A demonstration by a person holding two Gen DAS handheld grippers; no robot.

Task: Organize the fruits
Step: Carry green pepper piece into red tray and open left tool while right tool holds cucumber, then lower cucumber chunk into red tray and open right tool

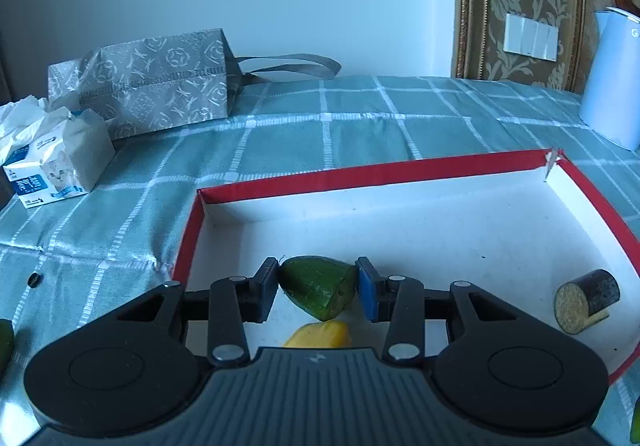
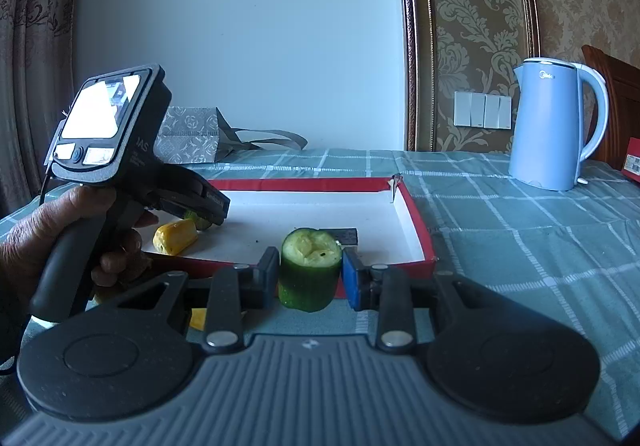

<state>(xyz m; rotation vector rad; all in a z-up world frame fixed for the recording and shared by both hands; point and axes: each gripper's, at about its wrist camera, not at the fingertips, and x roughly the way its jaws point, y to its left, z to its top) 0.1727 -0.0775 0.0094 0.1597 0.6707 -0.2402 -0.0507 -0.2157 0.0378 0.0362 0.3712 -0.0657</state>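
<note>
The red-rimmed tray (image 1: 328, 177) serves as the collecting spot, and it is partly filled: a yellow piece (image 2: 176, 236) lies inside near its front-left corner, and a dark cylinder piece (image 1: 586, 300) rests by its right wall. The left gripper (image 1: 318, 288) hangs over the tray floor, jaws pinching a green end piece (image 1: 318, 286) — close to set down, by the look of it. The right gripper (image 2: 310, 276) clamps a cucumber chunk (image 2: 310, 270) just outside the tray's front rim, not yet delivered — so two pieces seem left to place.

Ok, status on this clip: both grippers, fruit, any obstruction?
Left hand-held gripper shut on green tip piece over red box. Right hand-held gripper shut on cucumber chunk, outside box. Nothing blocking.
</note>
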